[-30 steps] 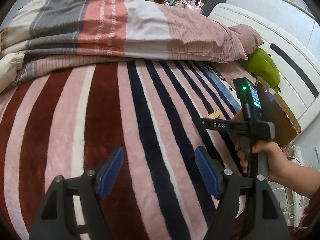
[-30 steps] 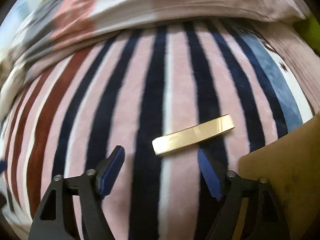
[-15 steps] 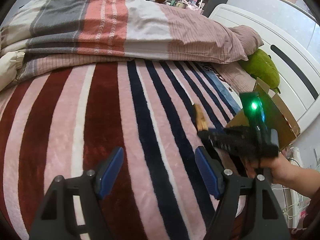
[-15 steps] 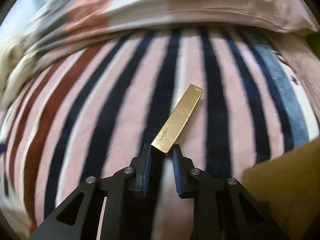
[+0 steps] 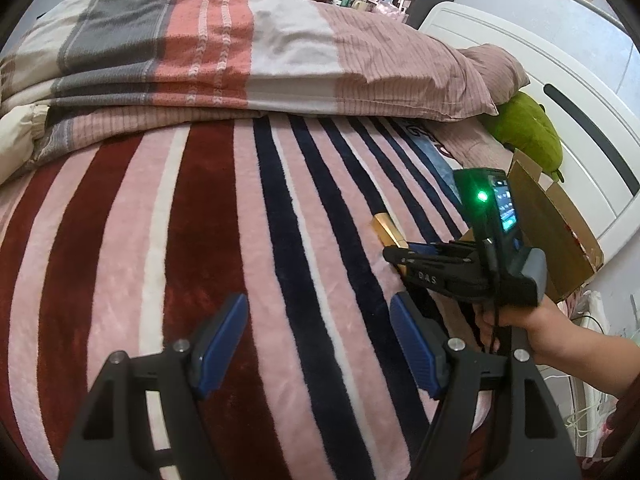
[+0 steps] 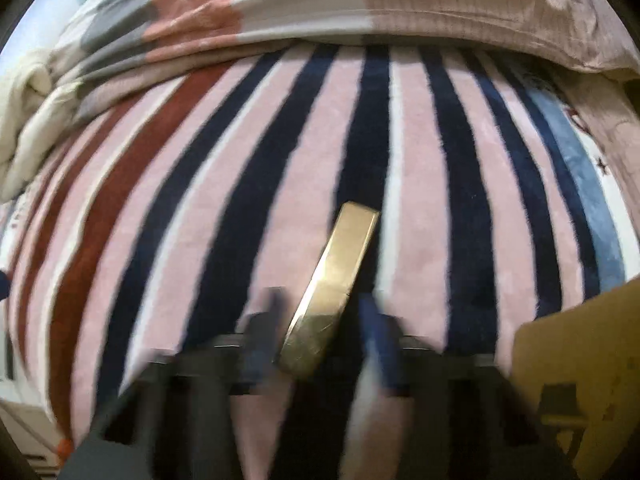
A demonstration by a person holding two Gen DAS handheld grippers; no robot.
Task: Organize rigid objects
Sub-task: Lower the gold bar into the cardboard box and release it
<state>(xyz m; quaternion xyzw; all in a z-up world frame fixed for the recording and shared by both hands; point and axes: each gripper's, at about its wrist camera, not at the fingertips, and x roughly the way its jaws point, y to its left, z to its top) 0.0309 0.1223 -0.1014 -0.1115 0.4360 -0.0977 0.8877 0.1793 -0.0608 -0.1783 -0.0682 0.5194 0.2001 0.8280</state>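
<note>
A slim gold cosmetic tube (image 6: 334,280) lies on the striped blanket (image 6: 240,200), its near end between my right gripper's (image 6: 320,320) blue fingers. The fingers are motion-blurred with a gap on each side of the tube, so the grip cannot be read. In the left wrist view the right gripper (image 5: 396,252) shows from the side with the gold tube (image 5: 386,230) sticking out of its tip. My left gripper (image 5: 318,336) is open and empty, low over the blanket.
A brown cardboard box (image 5: 552,232) stands at the bed's right edge, also in the right wrist view (image 6: 580,360). Folded quilts and a pillow (image 5: 240,48) lie behind. A green plush toy (image 5: 524,128) rests by the white headboard (image 5: 560,60).
The right gripper closed around the gold tube half a second ago; now its fingers look wider apart and blurred, and the tube has turned nearer to upright in the view. The left gripper stayed still.
</note>
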